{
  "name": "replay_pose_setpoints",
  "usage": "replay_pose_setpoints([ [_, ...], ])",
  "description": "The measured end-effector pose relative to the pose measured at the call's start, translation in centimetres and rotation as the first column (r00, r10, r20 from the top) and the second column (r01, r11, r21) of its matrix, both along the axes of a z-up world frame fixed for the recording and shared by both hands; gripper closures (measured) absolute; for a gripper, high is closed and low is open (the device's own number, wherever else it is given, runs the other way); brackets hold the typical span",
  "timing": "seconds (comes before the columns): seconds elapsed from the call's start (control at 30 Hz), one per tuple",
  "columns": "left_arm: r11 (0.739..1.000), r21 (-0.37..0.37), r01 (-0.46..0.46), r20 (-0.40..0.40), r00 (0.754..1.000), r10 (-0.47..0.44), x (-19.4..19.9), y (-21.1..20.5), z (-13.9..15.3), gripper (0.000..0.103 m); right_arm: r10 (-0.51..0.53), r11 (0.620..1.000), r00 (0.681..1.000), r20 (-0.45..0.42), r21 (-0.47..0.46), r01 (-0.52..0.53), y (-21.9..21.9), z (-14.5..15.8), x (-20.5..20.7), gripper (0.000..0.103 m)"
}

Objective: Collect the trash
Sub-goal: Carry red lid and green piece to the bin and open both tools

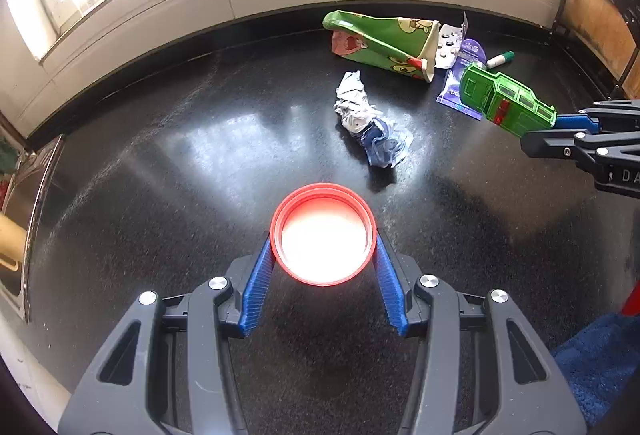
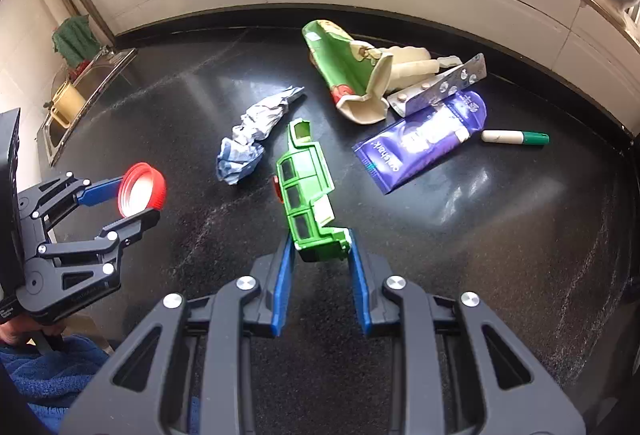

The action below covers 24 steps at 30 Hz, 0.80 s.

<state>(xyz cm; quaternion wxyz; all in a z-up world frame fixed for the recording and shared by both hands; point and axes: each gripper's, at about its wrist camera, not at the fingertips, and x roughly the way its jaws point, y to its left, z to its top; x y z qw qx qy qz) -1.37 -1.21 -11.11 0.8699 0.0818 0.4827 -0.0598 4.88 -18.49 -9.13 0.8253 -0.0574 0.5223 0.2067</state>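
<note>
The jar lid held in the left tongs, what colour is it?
Red rim, white inside; the jar lid shows best in the left wrist view.

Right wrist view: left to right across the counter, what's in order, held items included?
Red lid in the left gripper → crumpled paper → green toy car body in the right gripper → purple wrapper → green-capped marker.
</note>
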Motion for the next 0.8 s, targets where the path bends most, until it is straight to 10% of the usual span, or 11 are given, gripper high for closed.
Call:
replay_pose_setpoints([
  [0.4, 0.947, -0.022, -0.32, 0.019, 0.947, 0.32, -5.2, 10.5, 0.8, 0.055, 0.333, 0.943, 0.943, 0.021, 0.005, -0.333, 13.0, 1.4, -2.7, 0.076],
  [0.6, 0.801, -0.043, -0.597, -0.014, 0.802, 0.597, -12.8, 19.9, -0.2, 0.055, 0.611, 0.791, 0.791, -0.021, 0.034, -0.611, 25.7, 0.3, -7.4, 0.076],
  [0.8, 0.62, -0.066, -0.782, -0.073, 0.624, 0.778, -21.3, 26.4, -1.9, 0.055, 0.828, 0.561, 0.557, -0.063, 0.069, -0.825, 36.5, 0.0, -14.4, 0.076],
])
